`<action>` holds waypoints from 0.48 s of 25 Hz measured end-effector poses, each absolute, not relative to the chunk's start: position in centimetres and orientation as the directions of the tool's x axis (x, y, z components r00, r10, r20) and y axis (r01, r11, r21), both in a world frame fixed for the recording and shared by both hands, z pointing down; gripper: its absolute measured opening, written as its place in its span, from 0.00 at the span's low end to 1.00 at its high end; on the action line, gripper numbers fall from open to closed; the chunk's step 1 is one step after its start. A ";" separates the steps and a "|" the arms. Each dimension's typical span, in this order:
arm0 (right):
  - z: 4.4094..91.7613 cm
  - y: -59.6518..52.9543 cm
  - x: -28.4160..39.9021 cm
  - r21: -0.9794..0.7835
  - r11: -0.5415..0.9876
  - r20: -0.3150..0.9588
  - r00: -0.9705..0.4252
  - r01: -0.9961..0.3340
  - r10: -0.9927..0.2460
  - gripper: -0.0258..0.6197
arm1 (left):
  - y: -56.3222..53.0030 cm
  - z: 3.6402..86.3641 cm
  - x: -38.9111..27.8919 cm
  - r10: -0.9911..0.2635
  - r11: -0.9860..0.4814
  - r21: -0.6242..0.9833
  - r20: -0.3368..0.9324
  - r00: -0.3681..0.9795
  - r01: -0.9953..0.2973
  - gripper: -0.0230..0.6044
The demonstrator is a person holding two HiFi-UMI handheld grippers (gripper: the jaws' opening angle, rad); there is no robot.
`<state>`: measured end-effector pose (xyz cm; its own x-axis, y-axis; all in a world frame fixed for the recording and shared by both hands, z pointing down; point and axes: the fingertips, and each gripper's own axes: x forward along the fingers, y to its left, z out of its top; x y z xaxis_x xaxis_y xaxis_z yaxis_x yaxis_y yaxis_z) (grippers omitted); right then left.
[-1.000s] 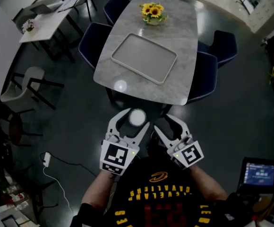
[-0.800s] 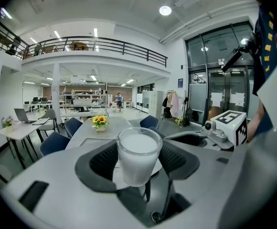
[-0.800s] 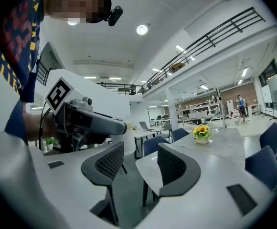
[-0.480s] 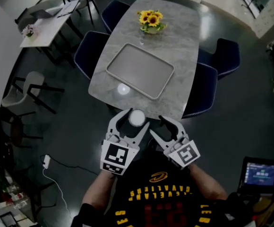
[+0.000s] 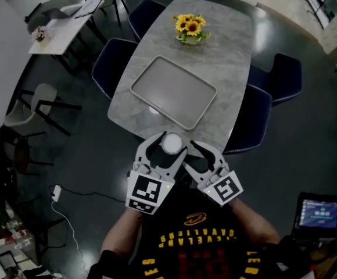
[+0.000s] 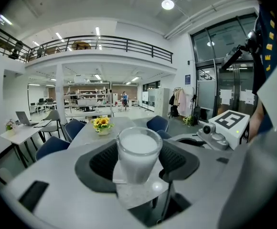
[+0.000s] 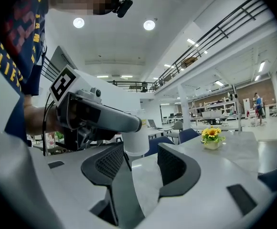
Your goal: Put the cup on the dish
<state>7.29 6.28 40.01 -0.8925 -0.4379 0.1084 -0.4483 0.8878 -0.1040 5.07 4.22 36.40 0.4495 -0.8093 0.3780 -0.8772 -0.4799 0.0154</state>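
Note:
A clear cup of white liquid stands upright between the jaws of my left gripper, which is shut on it. The left gripper view shows the cup held by both pads. It hangs at the near edge of the grey marble table. On that table lies a grey rectangular dish, beyond the cup. My right gripper is close beside the left one. Its jaws have just been opening, and nothing is between them. The cup shows past them.
A pot of sunflowers stands at the table's far end. Dark blue chairs flank the table. A white desk and a pale chair are at the left. A lit screen sits at the lower right.
Both grippers have drawn nearer to the table. The cup, which hung short of the near edge, now reaches it. The left gripper's hold on the cup is unchanged.

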 end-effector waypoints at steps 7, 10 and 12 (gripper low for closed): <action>40.7 4.4 6.7 -0.112 0.881 0.114 -0.887 -0.460 -0.448 0.36 | 2.0 37.0 4.3 -0.804 -0.486 0.025 0.380 0.458 -0.874 0.46; 41.0 3.1 6.5 -0.116 0.871 0.113 -0.878 -0.477 -0.466 0.36 | 0.8 37.3 4.0 -0.797 -0.500 0.025 0.378 0.471 -0.866 0.46; 41.1 2.4 6.2 -0.112 0.867 0.112 -0.873 -0.485 -0.474 0.36 | 0.0 37.5 3.5 -0.792 -0.509 0.026 0.378 0.480 -0.860 0.46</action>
